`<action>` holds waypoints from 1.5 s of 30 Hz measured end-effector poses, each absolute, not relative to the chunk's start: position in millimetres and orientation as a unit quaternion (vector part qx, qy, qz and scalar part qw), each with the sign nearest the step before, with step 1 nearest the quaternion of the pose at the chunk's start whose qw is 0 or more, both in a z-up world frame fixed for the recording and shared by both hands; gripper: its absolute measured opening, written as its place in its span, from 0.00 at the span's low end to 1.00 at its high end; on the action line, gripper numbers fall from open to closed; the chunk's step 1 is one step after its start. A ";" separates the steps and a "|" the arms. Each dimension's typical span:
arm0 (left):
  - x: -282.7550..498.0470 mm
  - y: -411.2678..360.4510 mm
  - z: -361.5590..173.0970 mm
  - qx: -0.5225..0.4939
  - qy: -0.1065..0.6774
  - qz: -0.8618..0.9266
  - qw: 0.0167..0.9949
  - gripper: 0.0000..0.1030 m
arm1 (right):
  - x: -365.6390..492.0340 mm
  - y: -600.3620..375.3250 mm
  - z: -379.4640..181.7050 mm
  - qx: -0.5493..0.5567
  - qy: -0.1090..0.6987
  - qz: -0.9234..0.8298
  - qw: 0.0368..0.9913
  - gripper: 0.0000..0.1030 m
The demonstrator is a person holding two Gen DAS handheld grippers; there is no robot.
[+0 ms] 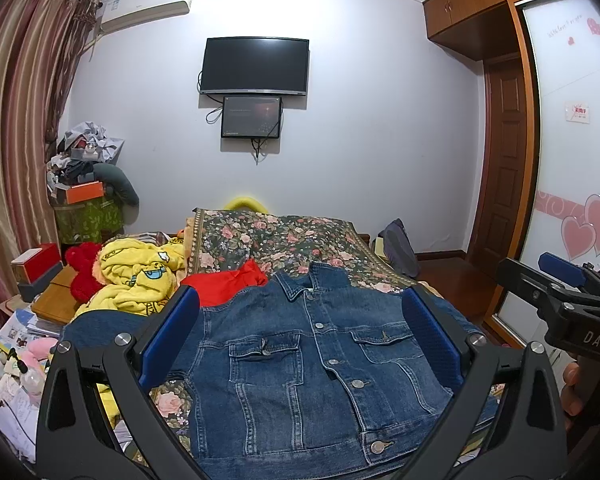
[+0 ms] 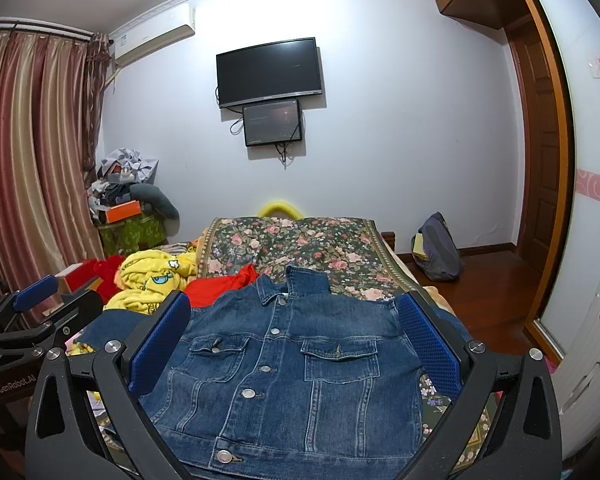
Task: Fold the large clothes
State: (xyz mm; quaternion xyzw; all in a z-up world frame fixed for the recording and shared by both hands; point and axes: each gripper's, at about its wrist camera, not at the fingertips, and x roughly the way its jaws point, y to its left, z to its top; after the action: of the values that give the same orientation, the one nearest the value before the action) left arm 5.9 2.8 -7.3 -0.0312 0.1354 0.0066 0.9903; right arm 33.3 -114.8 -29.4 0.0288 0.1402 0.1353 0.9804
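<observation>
Denim jacket (image 1: 300,364) lies front-up and buttoned on the floral bedspread (image 1: 276,236), collar toward the far end of the bed, hem at the near edge. Body is spread flat; sleeves run out to both sides, partly hidden behind the gripper fingers.

Left gripper (image 1: 300,344) and right gripper (image 2: 292,344) both hover above the jacket, jaws wide apart, nothing held, no contact w/ cloth.

Step, by my read: pre-fold, jacket laid out, no fold started. Next move prob. needs each gripper to drop to a sleeve or shoulder edge, pinch the denim and carry it inward across the front. Thick fabric, so a deep bite.

Room: far half of the bedspread is bare. Left side is crowded: red garment (image 1: 228,284) touches the jacket's left shoulder, yellow cartoon blanket (image 1: 136,280) just beyond. Right edge of the bed is near the jacket's right sleeve, floor past it.
</observation>
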 end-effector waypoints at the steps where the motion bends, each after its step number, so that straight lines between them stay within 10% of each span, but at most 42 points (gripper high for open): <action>1: 5.7 3.0 -7.3 -0.031 0.135 0.006 0.990 0.99 | 33.6 -115.1 -29.2 0.029 0.140 0.136 0.980 1.00; 45: 66.9 80.2 -30.0 -0.086 0.180 0.040 0.979 0.99 | 89.8 -89.2 -46.2 0.014 0.206 0.139 0.969 1.00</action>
State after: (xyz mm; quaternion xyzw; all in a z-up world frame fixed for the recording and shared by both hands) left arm 66.9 80.2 -30.0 -0.0862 0.1796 0.0401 0.9791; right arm 89.8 -89.2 -46.2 0.0139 0.2061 0.1385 0.9686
